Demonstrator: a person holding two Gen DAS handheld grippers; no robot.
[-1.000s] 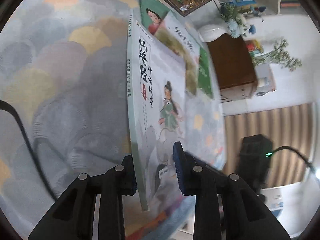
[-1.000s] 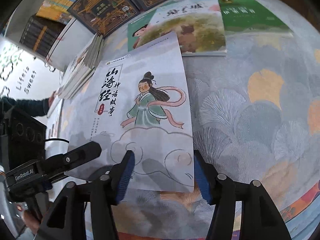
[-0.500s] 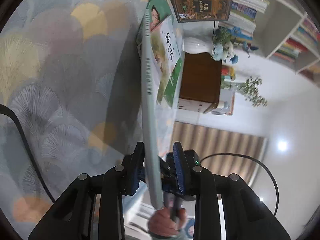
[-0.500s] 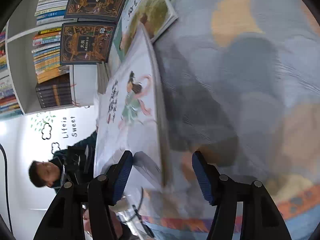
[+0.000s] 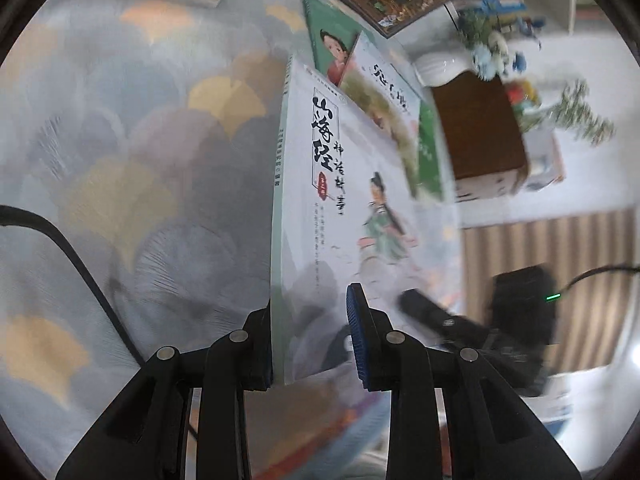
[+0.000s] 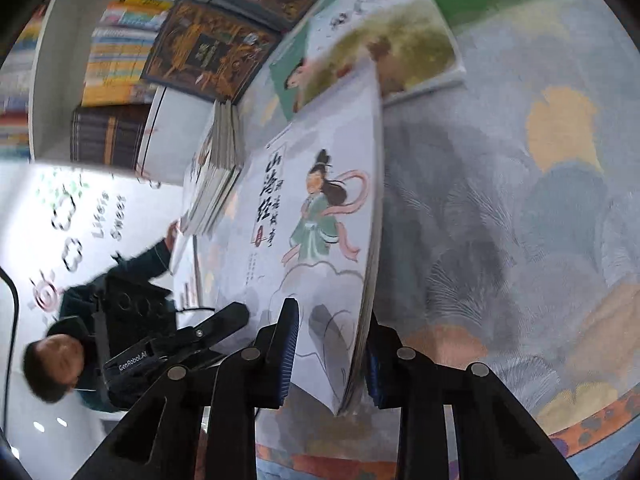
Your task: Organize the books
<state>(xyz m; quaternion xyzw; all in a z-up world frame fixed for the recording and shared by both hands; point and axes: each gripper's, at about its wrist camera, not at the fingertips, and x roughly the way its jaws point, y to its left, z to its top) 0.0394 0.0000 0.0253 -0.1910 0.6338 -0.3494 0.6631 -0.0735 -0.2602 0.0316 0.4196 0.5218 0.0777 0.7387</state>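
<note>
Both tongs, left (image 5: 314, 336) and right (image 6: 332, 354), are clamped on the tilted white book (image 5: 348, 216); the right has just been closing. Uneven pulling could bend its cover.

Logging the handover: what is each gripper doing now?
Left gripper: closed on the white storybook.
Right gripper: fingers have just been closing, now gripping the same storybook's page edge.

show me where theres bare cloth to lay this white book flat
Bare patterned tablecloth lies to the right of the lifted white book in the right wrist view, below the overlapping picture books. The far edge is crowded: dark ornate books, a book stack.
</note>
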